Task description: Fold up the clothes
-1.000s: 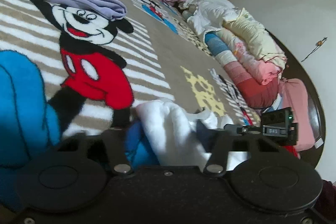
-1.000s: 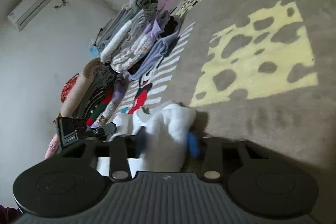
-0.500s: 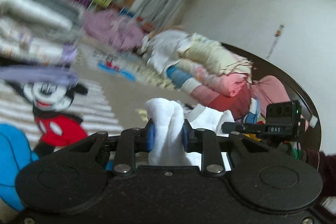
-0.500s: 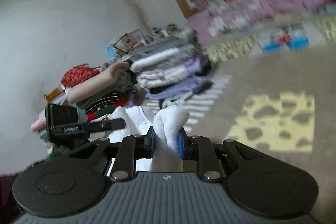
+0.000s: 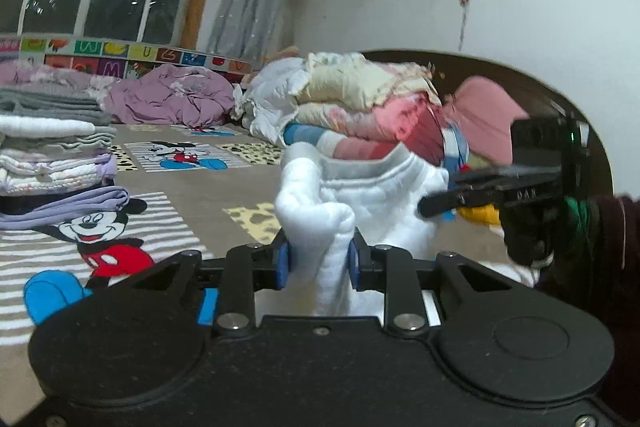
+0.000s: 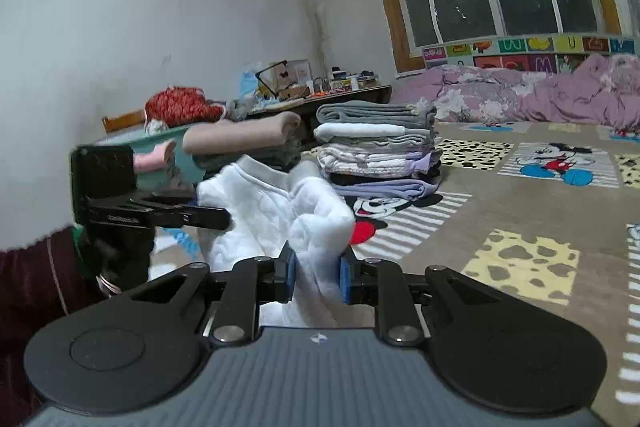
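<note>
- step in hand, as judged: the white garment is being held up between 2 grippers, ahead of the fold itself; no fold is yet showing.
- left gripper: its blue pads are pressing on a bunched wad of the white cloth, jaws standing narrow, nothing else between them.
- right gripper: likewise clamped narrow on a wad of the same white garment.
- location: the garment is hanging in the air between the 2 grippers, above the cartoon rug, and in the right wrist view is showing in front of the folded stack on that rug.
- appearance: white, thick, quilted-looking fabric; a grey ribbed band, probably a collar or hem, is running along its top edge; the cloth is sagging between the 2 grips.
- next move, as judged: the grippers are needing to draw apart to pull the cloth taut, then lower it flat onto bare rug beside the stack.
- risk, as judged: each grip is holding a thick bunch, so layers could slip out unevenly.
</note>
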Demonstrator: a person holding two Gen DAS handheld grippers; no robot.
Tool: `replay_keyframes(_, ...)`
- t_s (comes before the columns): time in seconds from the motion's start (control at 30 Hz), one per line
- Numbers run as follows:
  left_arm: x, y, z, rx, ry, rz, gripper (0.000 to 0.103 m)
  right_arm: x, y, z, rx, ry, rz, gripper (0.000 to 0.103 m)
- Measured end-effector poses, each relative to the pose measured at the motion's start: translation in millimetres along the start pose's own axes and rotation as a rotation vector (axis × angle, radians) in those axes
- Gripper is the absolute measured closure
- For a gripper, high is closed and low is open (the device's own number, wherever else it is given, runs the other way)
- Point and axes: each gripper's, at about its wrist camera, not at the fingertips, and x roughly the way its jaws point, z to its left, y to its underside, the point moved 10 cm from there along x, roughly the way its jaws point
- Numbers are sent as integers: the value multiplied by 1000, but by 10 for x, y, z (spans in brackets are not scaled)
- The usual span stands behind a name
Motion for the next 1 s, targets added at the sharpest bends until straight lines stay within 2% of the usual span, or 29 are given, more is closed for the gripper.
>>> replay_keyframes(0.23,-166,303,-362,102,-26,89,73,-259,246,415,-123,52,48,79)
replay_keyframes(0.33,-182,477,-525,182,-48,158,72,-333,437,597,-210,86,94,76)
replay_keyframes(0.43,-164,650,-694,250,-65,215,60,-376,638,741,-283,114,142,71)
replay_keyframes(0.6,-113,907,-918,362,-109,284,57,-403,944,913,-378,152,221,68)
replay_keyframes(0.67,-135,964,-1003,368,-105,291,47,-413,1071,984,-424,166,257,66)
replay_keyframes(0.83,-144,1034,-1184,389,-83,303,40,-503,1243,1105,-474,196,293,57)
replay_keyframes(0.93,-205,1015,-1249,377,-62,303,40,-637,1226,1183,-482,193,292,57)
replay_keyframes(1.0,-321,910,-1256,320,-33,267,40,-712,1162,1247,-472,169,282,57)
